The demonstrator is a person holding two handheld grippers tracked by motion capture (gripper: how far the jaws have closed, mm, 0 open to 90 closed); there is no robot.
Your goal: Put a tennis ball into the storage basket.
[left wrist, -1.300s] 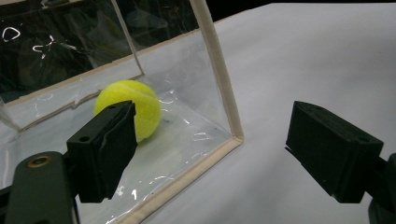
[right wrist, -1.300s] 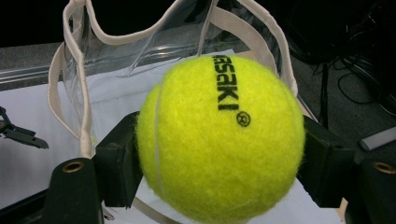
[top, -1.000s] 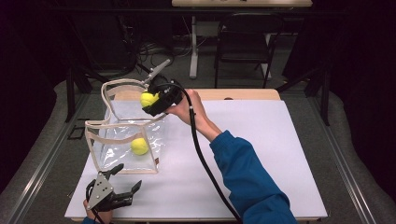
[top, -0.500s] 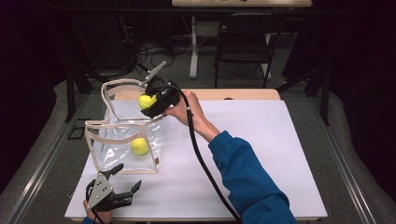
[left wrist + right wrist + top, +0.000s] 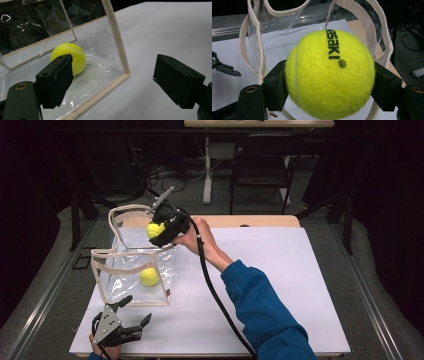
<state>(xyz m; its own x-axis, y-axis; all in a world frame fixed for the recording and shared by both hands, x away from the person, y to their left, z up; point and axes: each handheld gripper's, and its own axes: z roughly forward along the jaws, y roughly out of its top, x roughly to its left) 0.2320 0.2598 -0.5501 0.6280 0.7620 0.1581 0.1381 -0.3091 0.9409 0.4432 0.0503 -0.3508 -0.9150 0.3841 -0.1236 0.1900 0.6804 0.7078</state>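
A clear plastic tote bag (image 5: 131, 270) with cream trim and handles stands open on the white table (image 5: 280, 285) at the left. One yellow tennis ball (image 5: 149, 276) lies inside it (image 5: 68, 58). My right gripper (image 5: 159, 232) is shut on a second tennis ball (image 5: 154, 229) (image 5: 329, 75), held over the bag's far rim. Black lettering on that ball faces the right gripper view's camera, and both jaws press its sides. My left gripper (image 5: 131, 316) (image 5: 113, 80) rests open near the table's front left edge, just in front of the bag's near corner (image 5: 125, 72), with nothing between its jaws.
A black cable (image 5: 215, 295) trails from the right gripper along the blue sleeve (image 5: 260, 310). Behind the table stand a chair (image 5: 260, 175) and a desk leg (image 5: 206, 170). Cables lie on the floor.
The right gripper with its ball has shifted slightly left, toward the bag's opening. The left gripper and the ball in the bag have stayed where they were.
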